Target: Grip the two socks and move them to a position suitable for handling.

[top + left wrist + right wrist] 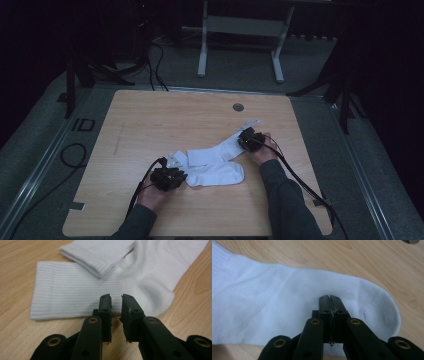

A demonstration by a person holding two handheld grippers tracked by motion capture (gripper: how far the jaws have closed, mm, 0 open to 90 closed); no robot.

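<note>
Two white socks lie overlapped at the middle of the wooden table (150,115). One sock (220,175) lies flat near me. The other sock (227,147) runs diagonally toward the far right. My left gripper (181,176) sits at the left end of the pair. Its jaws (116,298) stand a narrow gap apart with nothing between them, just above the near edge of the flat sock's ribbed cuff (75,290). The second cuff (100,257) lies across it. My right gripper (243,136) is over the diagonal sock's toe end (274,302), its jaws (329,298) shut together.
A round grommet hole (238,107) sits in the table beyond the socks. Cables trail from both grippers toward the near edge. A desk frame (240,45) and stands are on the floor behind the table.
</note>
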